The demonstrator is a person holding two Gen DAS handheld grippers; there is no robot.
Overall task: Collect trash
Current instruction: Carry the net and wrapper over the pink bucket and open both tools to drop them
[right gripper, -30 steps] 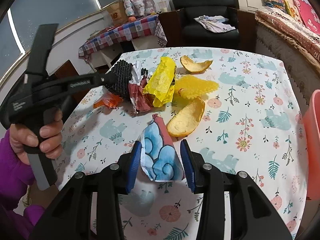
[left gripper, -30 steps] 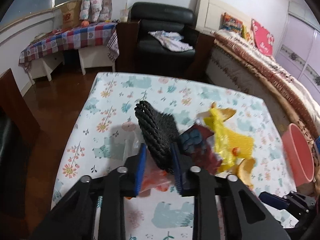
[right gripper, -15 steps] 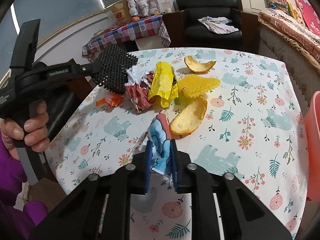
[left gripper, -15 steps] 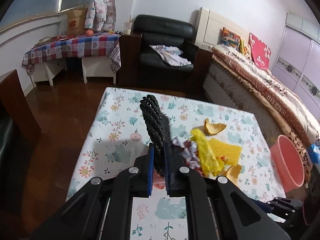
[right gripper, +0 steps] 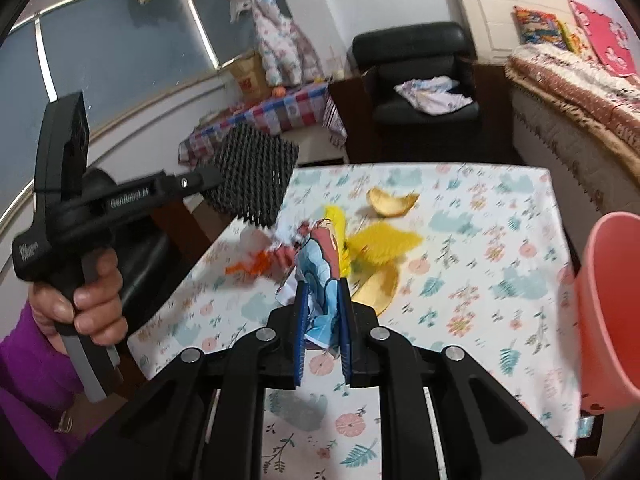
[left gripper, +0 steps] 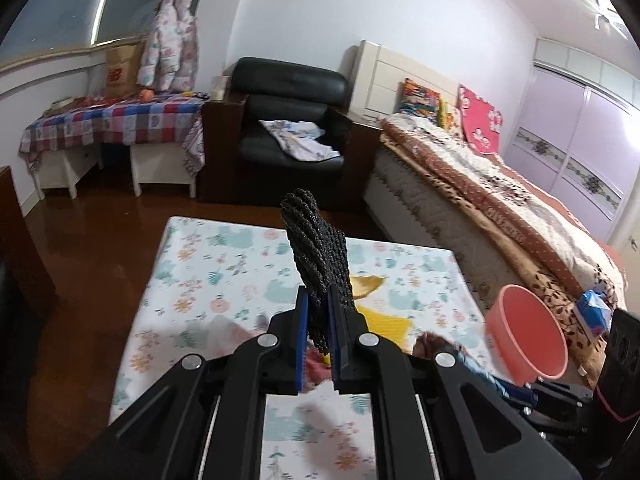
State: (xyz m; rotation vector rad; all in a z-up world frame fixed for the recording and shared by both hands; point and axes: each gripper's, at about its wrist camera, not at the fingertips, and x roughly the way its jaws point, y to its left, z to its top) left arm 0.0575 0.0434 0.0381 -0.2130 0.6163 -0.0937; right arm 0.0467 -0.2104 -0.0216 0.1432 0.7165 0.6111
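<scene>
While clamped, black mesh [left gripper: 316, 256] between jaws (upright)

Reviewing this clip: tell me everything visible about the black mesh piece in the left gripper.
The black foam mesh is a netted sleeve, soft and flattened, looking like fruit packing foam. The left gripper is shut on its lower end, blue pads squeezing it thin. It stands upright and free of the floral table. The right wrist view shows its flat, squarish face raised in the air. Only the gripper touches it.
</scene>
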